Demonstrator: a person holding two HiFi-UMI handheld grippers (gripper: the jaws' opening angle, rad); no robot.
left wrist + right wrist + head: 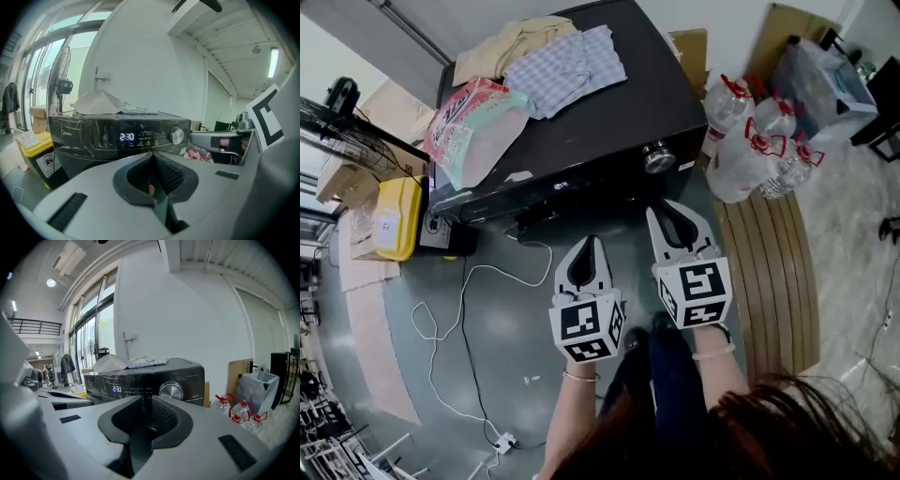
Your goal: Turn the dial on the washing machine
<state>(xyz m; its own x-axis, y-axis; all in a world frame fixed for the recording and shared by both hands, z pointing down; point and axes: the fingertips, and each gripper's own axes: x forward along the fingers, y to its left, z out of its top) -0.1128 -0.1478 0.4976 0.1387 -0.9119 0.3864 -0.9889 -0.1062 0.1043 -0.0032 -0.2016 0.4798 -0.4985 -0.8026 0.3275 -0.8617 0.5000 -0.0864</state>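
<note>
Jaws of left gripper (152,157) touch; only head view shows the person's legs (664,375)

The washer (609,131) has its dial (658,157) at the right end of the front panel. On its top lie clothes (565,66) at the back and a bag (478,127) at the left. A bin (398,217) stands left of it, bottles (759,141) right of it. Before it, not touching it, the left gripper (586,248) and right gripper (666,217) are side by side.
</note>
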